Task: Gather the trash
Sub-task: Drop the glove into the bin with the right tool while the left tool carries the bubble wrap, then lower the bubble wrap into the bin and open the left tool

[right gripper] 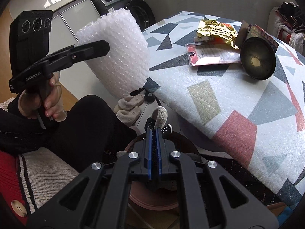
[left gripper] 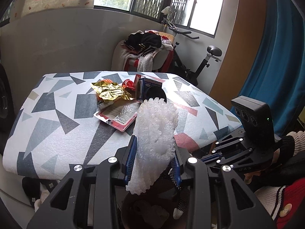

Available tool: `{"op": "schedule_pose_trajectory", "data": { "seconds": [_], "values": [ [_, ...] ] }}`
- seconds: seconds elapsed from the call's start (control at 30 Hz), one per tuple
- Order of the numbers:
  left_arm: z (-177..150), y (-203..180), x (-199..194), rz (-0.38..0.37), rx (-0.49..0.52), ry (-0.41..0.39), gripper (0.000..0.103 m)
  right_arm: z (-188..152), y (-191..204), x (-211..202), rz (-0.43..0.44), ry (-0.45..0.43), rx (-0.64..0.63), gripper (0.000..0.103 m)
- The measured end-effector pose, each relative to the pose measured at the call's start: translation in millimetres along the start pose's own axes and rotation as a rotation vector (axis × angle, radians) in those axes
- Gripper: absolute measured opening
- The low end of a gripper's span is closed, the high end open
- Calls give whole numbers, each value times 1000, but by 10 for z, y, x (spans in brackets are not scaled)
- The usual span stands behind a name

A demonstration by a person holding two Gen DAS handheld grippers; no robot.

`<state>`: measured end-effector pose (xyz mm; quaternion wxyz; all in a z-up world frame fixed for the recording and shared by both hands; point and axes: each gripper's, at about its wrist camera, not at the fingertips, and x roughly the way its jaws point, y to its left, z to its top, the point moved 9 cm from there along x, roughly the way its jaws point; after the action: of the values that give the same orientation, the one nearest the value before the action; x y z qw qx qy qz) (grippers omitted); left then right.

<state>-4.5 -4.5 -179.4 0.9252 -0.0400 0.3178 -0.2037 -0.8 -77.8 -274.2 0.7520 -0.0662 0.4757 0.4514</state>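
Left gripper point(left gripper: 155, 153) clamping a white bubble-wrap roll point(left gripper: 155, 133) beside the patterned table point(left gripper: 57, 133), right gripper point(right gripper: 154, 133) pinching a dotted glove point(right gripper: 159, 119).

Left gripper point(left gripper: 155, 160): black linkage frame, silver round screws, ribbed blue finger pads.
Right gripper point(right gripper: 154, 133): matching black frame; white "GenRobot.AI" lettering on the left unit at 9 o'clock.
Sleeves: red, cream and black knit, pale button.

**Right Wrist View: Both Grippers Loaded Beside the Table**

The right gripper point(right gripper: 154, 133) is clamped on a dotted glove point(right gripper: 159, 121) above a brown bin point(right gripper: 152, 198). The left gripper point(right gripper: 103, 47) grips a bubble wrap roll point(right gripper: 118, 57). Near the table point(right gripper: 219, 99) far edge lie 1 gold wrapper point(right gripper: 217, 31), 1 blister card point(right gripper: 211, 54) and 1 black bowl point(right gripper: 257, 61).
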Motion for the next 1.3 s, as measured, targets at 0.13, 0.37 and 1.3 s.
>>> {"op": "schedule_pose_trajectory", "data": {
  "seconds": [0.13, 0.37, 1.3],
  "values": [
    [-44, 7, 28, -2, -7, 11, 33, -101, -70, 150, -40, 45, 11, 37],
    [-174, -15, 125, -14, 0, 46, 34, -27, -341, -49, -167, -51, 40, 90],
    [-582, -197, 394, -41, 5, 172, 84, 197, -990, -657, -418, -199, 126, 97]
  ]
}}
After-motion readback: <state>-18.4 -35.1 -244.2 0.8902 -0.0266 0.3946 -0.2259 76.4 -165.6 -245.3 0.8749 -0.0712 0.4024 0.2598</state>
